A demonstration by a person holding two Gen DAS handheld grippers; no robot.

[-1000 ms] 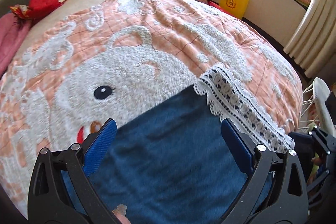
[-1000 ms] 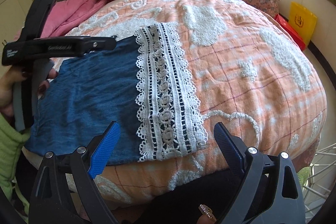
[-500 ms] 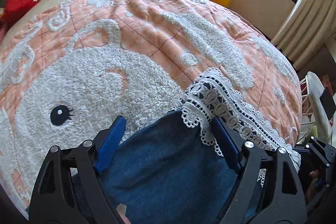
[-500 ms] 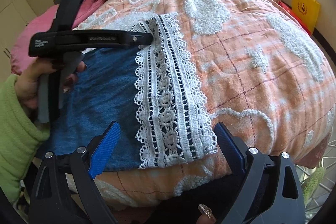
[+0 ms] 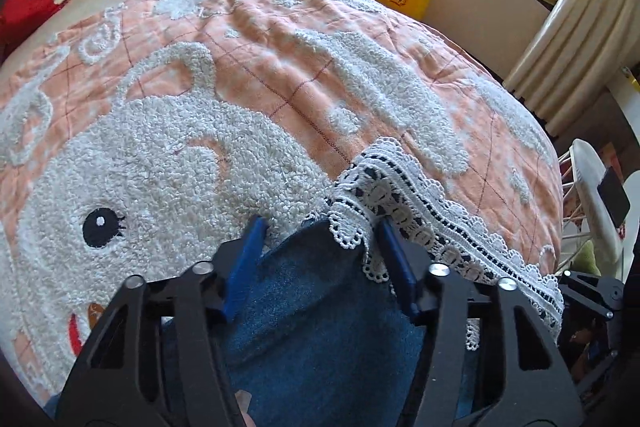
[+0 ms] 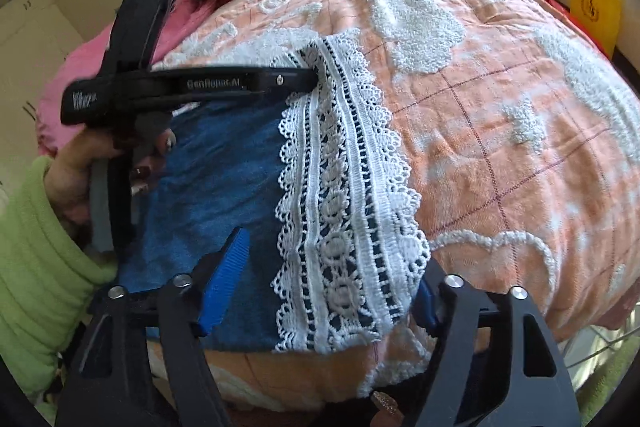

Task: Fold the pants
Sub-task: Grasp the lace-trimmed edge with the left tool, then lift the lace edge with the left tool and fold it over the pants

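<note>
L claw [image 5: 320, 247]: jaws have just been closing on far corner of the pants [image 5: 320, 327], where denim meets lace hem [image 5: 420, 211]; cloth bunched btw blue pads, looks pinched, tho contact under the fabric not fully visible.
Pants: blue denim w/ white lace hem, lying flat at near edge of bed on peach bear quilt [image 5: 280, 67]. Lace band's long axis runs away from the person, near edge to L claw.
R claw [image 6: 320, 287]: jaws have just been closing too, but wide apart, straddling near end of lace hem at bed edge; pads don't seem to press yet, so not gripping.
Key relation: each claw at one end of hem – L far, R near; next move prob lifts hem & carries it over the denim toward the waist, i.e. toward the person's green sleeve [image 6: 36, 267] side.
Hidden: waist end cut off behind claws/sleeve; R claw's right pad mostly behind lace; how many layers L claw has, can't tell.
</note>
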